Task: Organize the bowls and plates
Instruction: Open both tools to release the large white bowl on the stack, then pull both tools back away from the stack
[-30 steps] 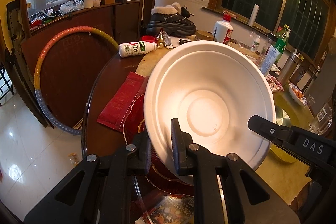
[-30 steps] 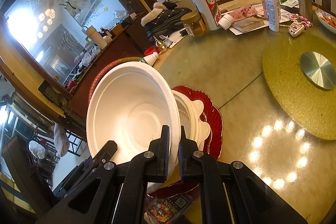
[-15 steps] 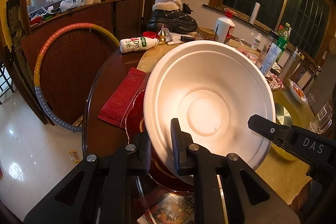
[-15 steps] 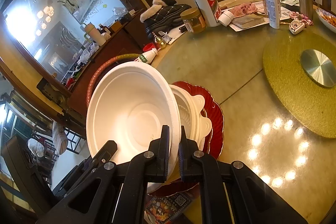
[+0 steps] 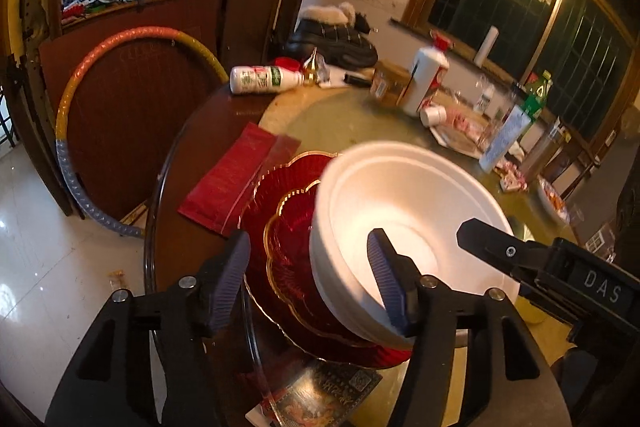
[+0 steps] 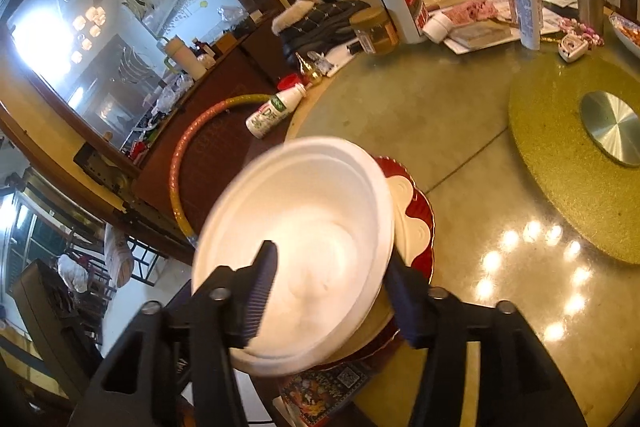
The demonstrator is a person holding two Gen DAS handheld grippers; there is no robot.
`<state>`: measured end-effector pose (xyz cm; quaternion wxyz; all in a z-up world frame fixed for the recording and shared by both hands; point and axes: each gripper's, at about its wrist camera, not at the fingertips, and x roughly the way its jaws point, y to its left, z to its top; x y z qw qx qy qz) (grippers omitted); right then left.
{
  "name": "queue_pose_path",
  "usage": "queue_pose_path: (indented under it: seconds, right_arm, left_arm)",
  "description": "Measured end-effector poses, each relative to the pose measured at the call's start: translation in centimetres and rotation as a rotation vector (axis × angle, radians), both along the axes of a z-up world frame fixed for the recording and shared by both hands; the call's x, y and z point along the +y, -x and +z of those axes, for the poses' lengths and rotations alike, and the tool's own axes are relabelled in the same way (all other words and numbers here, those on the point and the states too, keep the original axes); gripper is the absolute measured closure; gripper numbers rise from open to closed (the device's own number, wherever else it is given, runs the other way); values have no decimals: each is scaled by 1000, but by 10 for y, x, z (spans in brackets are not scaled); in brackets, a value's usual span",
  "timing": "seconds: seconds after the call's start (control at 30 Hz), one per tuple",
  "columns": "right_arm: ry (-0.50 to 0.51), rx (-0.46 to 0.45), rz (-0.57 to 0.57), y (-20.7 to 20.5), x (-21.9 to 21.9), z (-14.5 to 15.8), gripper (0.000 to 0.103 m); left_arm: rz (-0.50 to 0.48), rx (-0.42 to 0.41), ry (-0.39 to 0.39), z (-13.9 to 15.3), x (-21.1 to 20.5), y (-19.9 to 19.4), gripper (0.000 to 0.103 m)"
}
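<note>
Both of my grippers, left [image 5: 308,277] and right [image 6: 334,289], are opening, fingers off the white bowl [image 5: 404,223] (blurred) over the red plates [image 5: 288,227].

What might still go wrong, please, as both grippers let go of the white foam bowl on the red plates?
1. The white foam bowl looks tilted and blurred on the red plates; it could slide off.
2. Both grippers are opening with the rim between their fingers; the left gripper or right gripper could snag it when withdrawing.
</note>
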<state>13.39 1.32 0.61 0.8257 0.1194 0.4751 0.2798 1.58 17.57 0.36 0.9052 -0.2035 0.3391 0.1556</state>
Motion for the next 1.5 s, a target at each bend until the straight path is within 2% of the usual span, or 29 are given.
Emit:
queue_pose_path:
  seconds: [0.07, 0.23, 0.3, 0.37, 0.47, 0.57, 0.67, 0.8, 0.87, 1.0, 1.27, 1.4, 1.5]
  right_arm:
    - [-4, -8, 0, 1, 0, 3, 41]
    - [-40, -25, -12, 3, -10, 12, 31]
    - [-51, -42, -13, 6, -16, 16, 29]
    - [-28, -91, 20, 14, -23, 21, 19]
    - [38, -196, 76, 30, -33, 28, 16]
    - [122, -318, 130, 50, -53, 34, 11]
    - [180, -389, 161, 65, -65, 38, 3]
    - [258, -513, 251, 89, -66, 44, 1]
    - [282, -541, 298, 97, -61, 43, 1]
    - [322, -544, 379, 106, -48, 34, 1]
    - [341, -540, 411, 109, -36, 27, 1]
    - [345, -539, 421, 108, -33, 26, 1]
    - [343, -535, 419, 107, -32, 26, 1]
  left_arm:
    - [3, -13, -16, 4, -1, 3, 40]
    - [10, -41, -89, 13, -7, 13, 26]
    - [-5, -46, -136, 15, -14, 19, 14]
    - [-15, -47, -186, 17, -21, 24, 11]
    - [-58, -44, -231, 15, -31, 34, 1]
    - [-87, -36, -253, 13, -37, 41, 0]
    - [-108, -20, -254, 11, -40, 41, 0]
    - [-115, 12, -279, 8, -46, 36, 0]
    - [-122, 21, -283, 6, -48, 36, 0]
    - [-123, 46, -261, 2, -46, 33, 0]
    - [-123, 81, -220, -5, -41, 29, 0]
    - [-82, 111, -212, -7, -37, 27, 0]
    - [-86, 112, -213, -7, -36, 24, 0]
